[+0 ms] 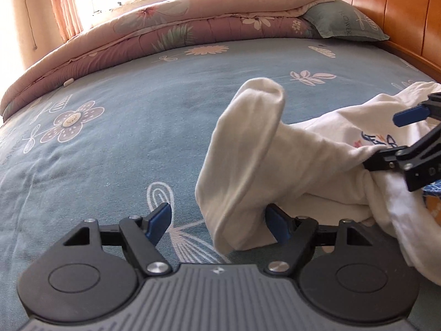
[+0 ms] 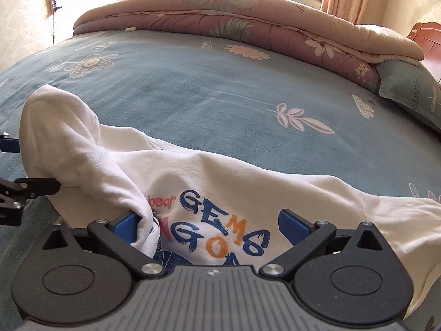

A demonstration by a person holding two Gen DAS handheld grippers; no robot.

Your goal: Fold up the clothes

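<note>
Left gripper (image 1: 217, 222): jaws wide, a white sleeve (image 1: 242, 165) standing between its pads, not pinched as far as we can see. Right gripper (image 2: 206, 224): jaws equally wide over the printed chest of the white sweatshirt (image 2: 248, 182), gripping nothing. Garment: bunched at the near edge of the blue floral bedsheet (image 2: 206, 88). We judge it best to spread the body flat first, then lay the sleeve across. Beyond: folded quilt (image 2: 220, 24).

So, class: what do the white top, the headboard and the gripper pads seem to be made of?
White top: soft matte knit, likely cotton; it slumps in rounded folds. Headboard: glossy orange wood or veneer, in panels. Pads: blue ribbed rubber or plastic.
</note>
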